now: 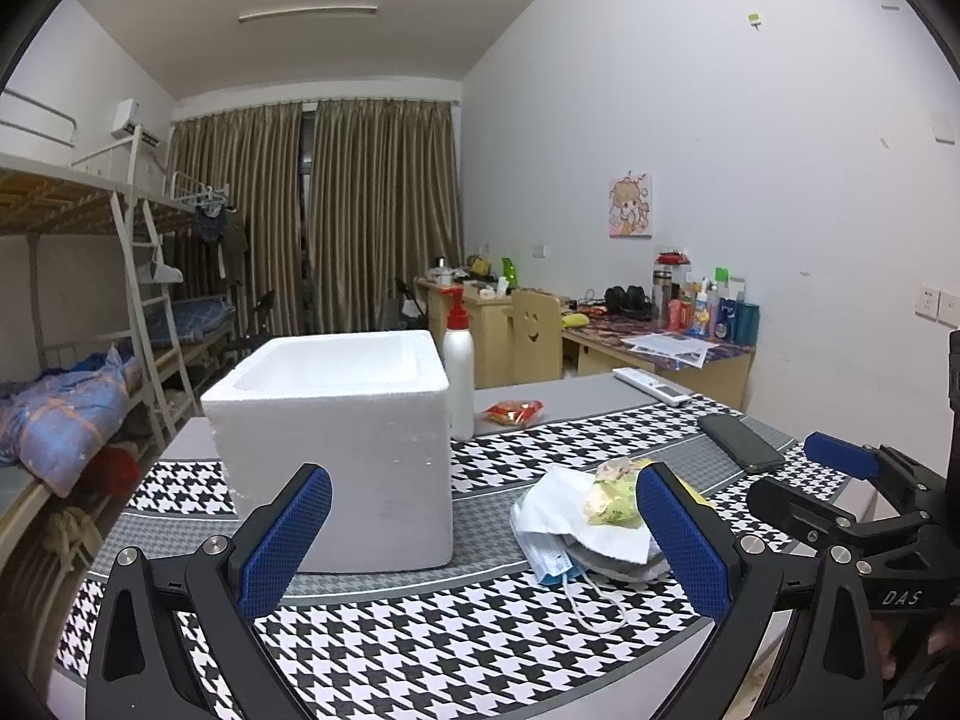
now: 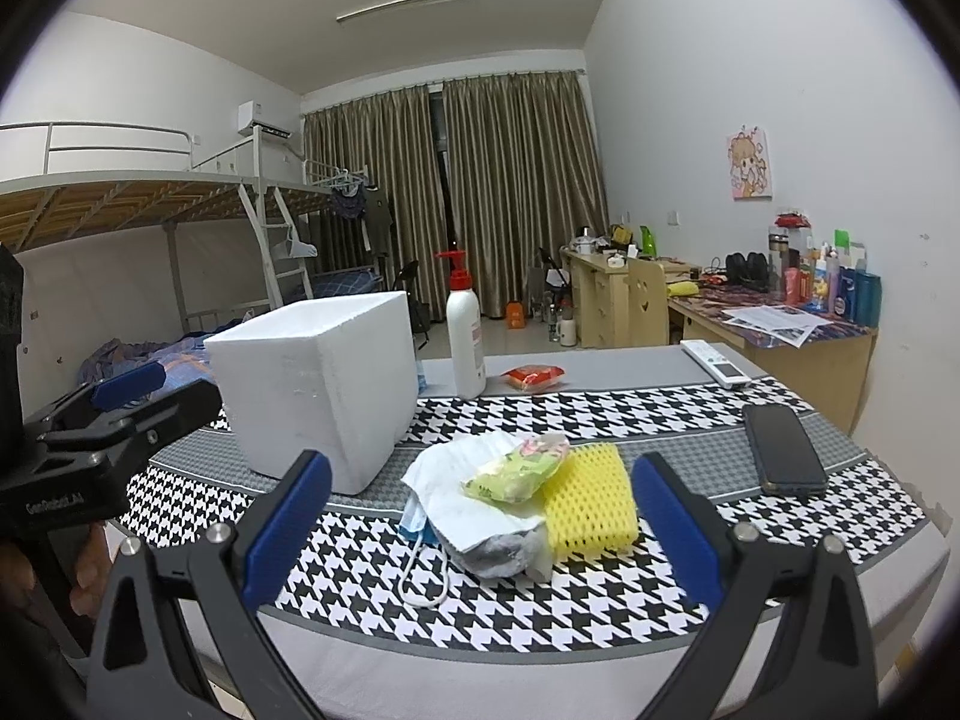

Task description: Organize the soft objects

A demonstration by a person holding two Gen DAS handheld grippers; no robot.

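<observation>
A pile of soft things lies on the houndstooth tablecloth: a yellow foam net [image 2: 591,501], a green-yellow packet [image 2: 516,468] [image 1: 612,495], white tissue [image 2: 462,480] [image 1: 564,495], a blue face mask [image 2: 414,525] [image 1: 552,564] and a grey cloth [image 2: 498,555]. A white foam box [image 1: 336,438] [image 2: 318,384], open at the top, stands left of the pile. My left gripper [image 1: 480,540] is open and empty, in front of the box and pile. My right gripper [image 2: 480,531] is open and empty, just in front of the pile.
A white pump bottle [image 2: 465,330] and a red snack packet [image 2: 534,377] stand behind the box. A phone [image 2: 783,449] and a white remote [image 2: 717,363] lie at the right. The table's front edge is close to both grippers.
</observation>
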